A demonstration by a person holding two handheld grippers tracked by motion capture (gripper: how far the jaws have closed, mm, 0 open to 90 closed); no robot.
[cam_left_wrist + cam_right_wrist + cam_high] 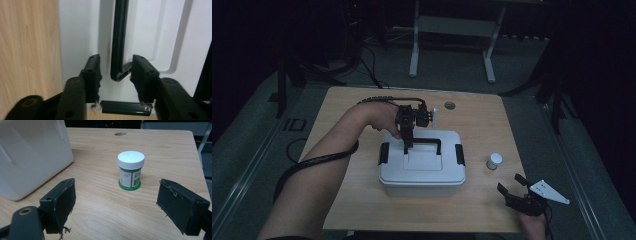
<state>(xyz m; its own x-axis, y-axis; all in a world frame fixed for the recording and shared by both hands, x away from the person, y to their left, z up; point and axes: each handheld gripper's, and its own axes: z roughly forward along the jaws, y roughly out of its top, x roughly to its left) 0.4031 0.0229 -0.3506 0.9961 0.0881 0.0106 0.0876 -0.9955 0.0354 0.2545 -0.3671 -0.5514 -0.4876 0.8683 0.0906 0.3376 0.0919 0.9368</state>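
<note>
A white lidded storage box [422, 175] sits mid-table, with a black carry handle [424, 141] lying flat on its lid. My left gripper [408, 147] points down at the handle's left end. In the left gripper view its jaws [116, 66] straddle the end of the handle [119, 37] with a gap on the left side, so the pads do not clamp it. Over the white lid [80, 37] the jaws stand partly closed. My right gripper [509, 184] rests open near the front right corner. A small white-capped green jar [130, 170] stands ahead of its jaws [117, 202], untouched.
Black latches [383, 152] [459, 154] sit on the box's two short sides. The jar [494, 161] stands right of the box. A round cable hole [449, 105] lies near the table's far edge. The box wall [30, 157] is left of the right gripper.
</note>
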